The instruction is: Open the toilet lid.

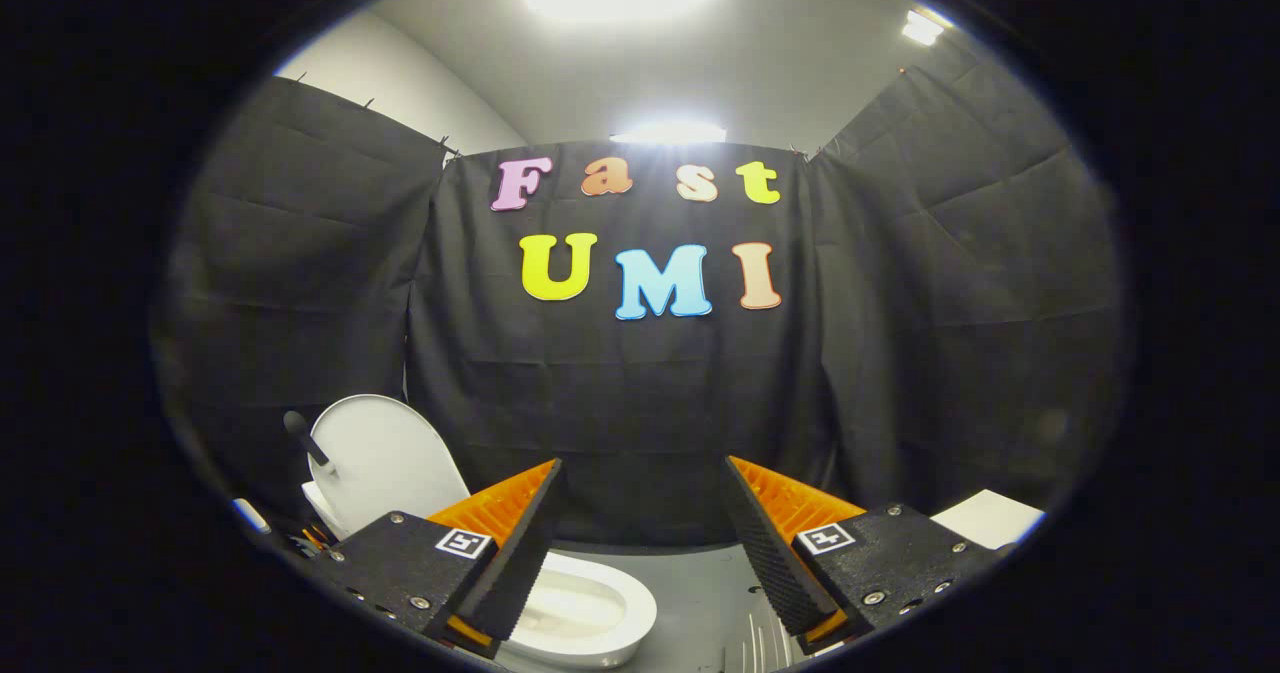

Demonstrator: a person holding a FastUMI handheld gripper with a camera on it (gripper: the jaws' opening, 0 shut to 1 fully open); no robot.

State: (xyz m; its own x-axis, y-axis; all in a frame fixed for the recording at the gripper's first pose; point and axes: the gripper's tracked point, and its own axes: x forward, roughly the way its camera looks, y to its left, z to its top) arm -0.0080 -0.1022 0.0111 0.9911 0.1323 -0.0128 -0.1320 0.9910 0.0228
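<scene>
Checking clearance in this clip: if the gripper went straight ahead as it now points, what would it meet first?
Probably the black cloth wall. The open gripper holds nothing, and the toilet with raised lid sits lower, off to one side.

The tongs (645,543) are raised and level, fingers spread wide apart, gripping nothing

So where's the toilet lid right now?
In the gripper view, the toilet lid stands raised against the black cloth wall, behind the bowl, just beyond the open hand-held gripper on its left finger's side.
</scene>
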